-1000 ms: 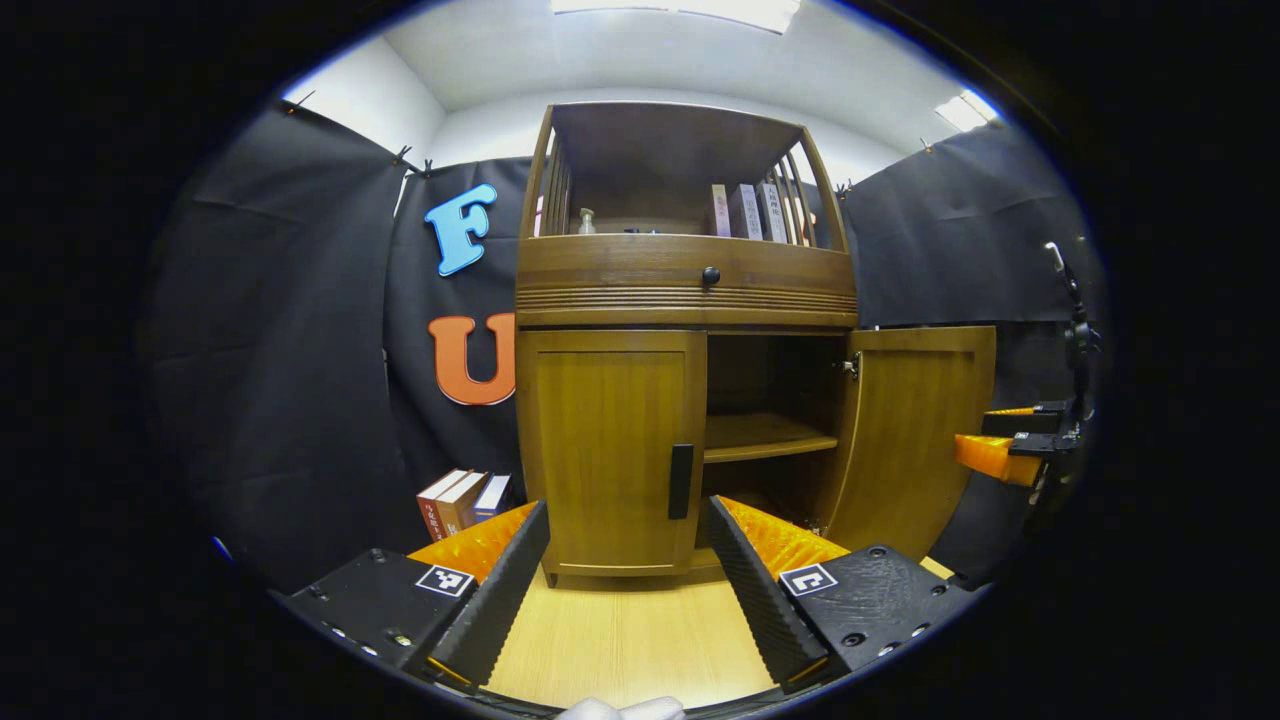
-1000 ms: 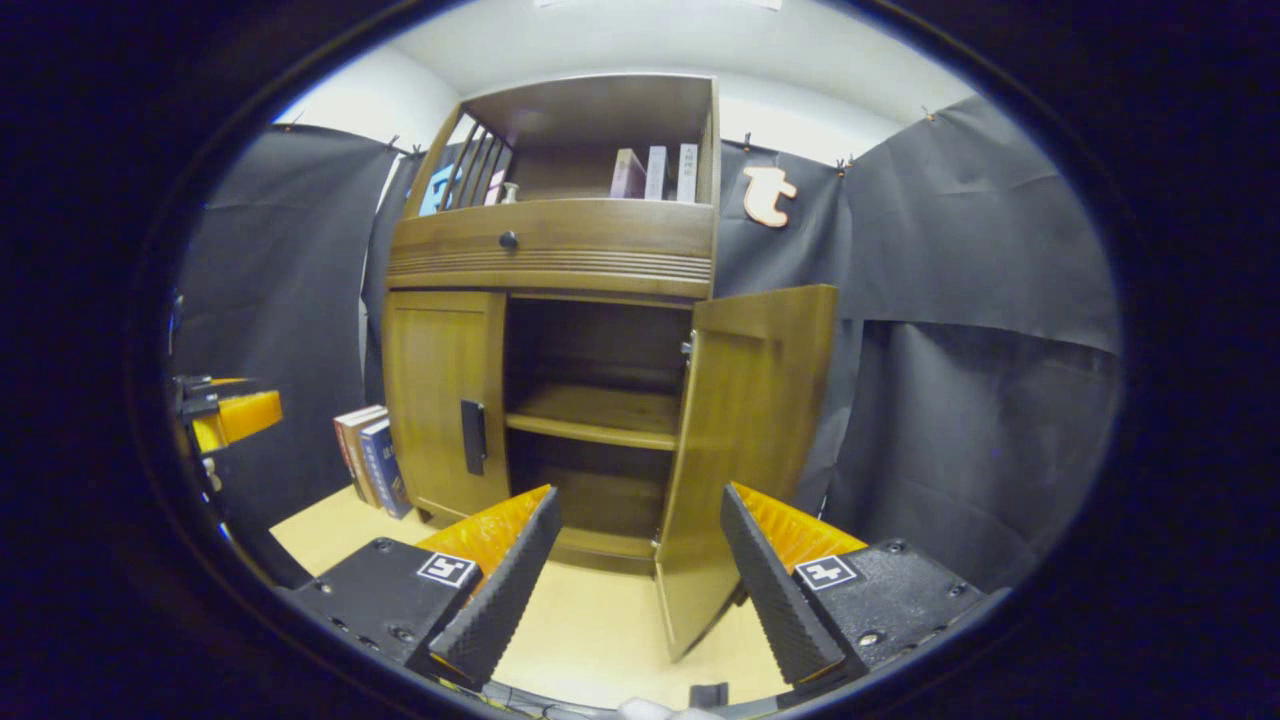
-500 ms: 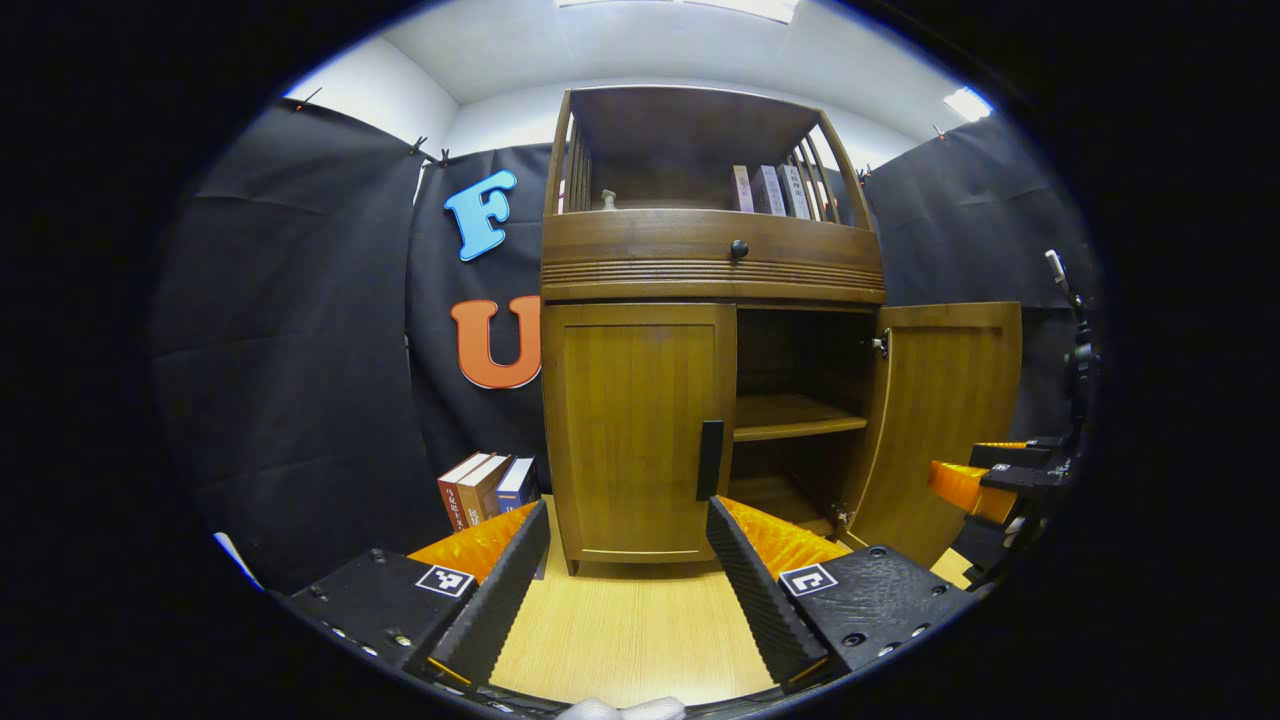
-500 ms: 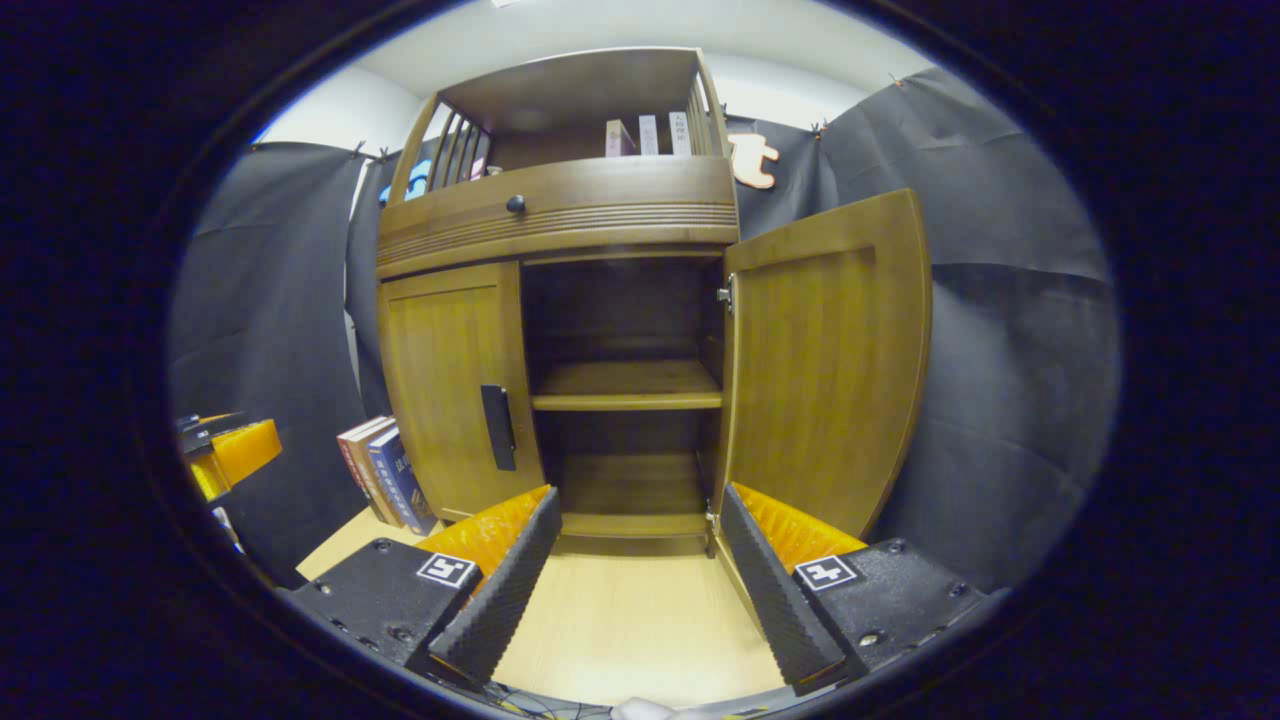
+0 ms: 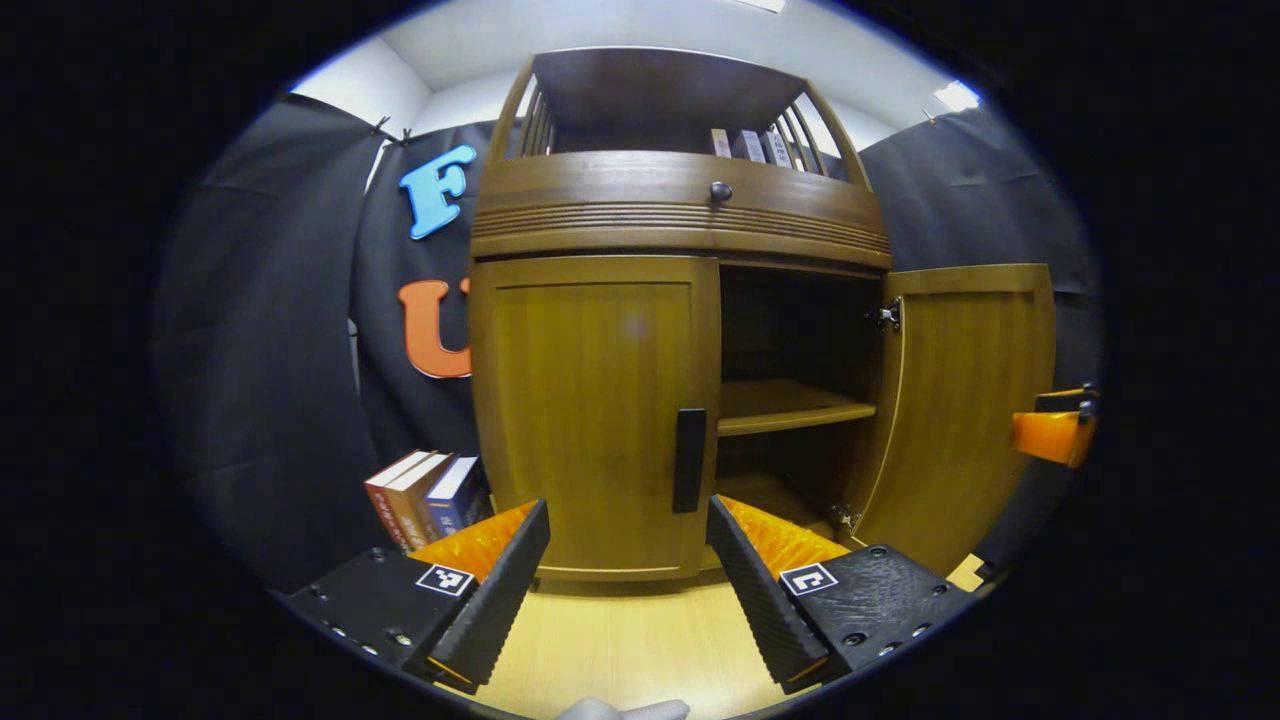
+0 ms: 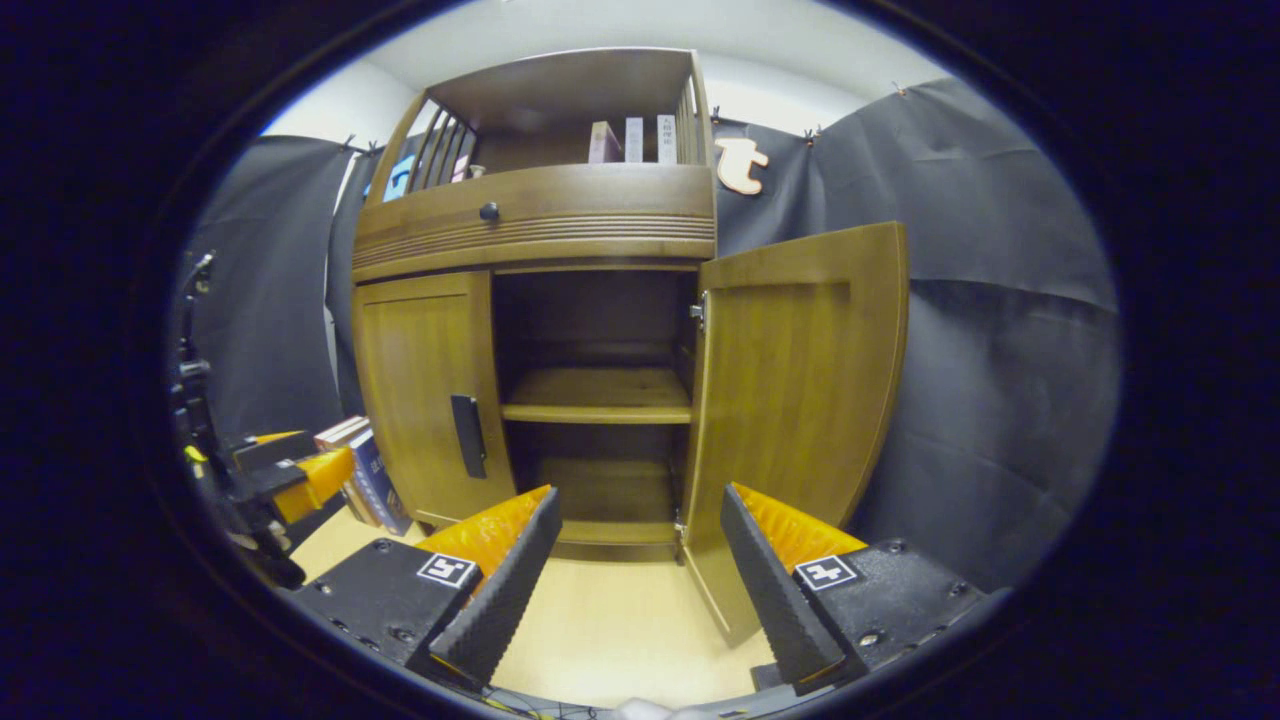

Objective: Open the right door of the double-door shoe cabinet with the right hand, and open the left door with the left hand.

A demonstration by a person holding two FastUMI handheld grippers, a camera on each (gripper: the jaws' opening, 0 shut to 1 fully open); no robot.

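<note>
A brown wooden shoe cabinet [image 5: 680, 210] [image 6: 540, 225] stands ahead. Its right door [image 5: 965, 400] [image 6: 790, 380] is swung wide open, baring a shelf [image 5: 785, 405] [image 6: 595, 395]. Its left door [image 5: 590, 400] [image 6: 420, 385] is closed, with a dark vertical handle [image 5: 689, 460] [image 6: 466, 436]. In the left gripper view my left gripper [image 5: 628, 575] is open and empty, just below and in front of that handle. In the right gripper view my right gripper [image 6: 640, 570] is open and empty, facing the open compartment beside the right door. Each view shows the other gripper far off [image 5: 1050, 435] [image 6: 290, 475].
A few books [image 5: 425, 495] [image 6: 355, 465] stand on the light wooden floor [image 5: 640, 640] left of the cabinet. More books [image 6: 630, 140] sit on the top shelf above a drawer with a round knob [image 5: 719, 190]. Black cloth walls close in both sides.
The left gripper has moved closer to the left door, which looms larger, its handle between the fingers. The right gripper has drawn back slightly from the open right door.
</note>
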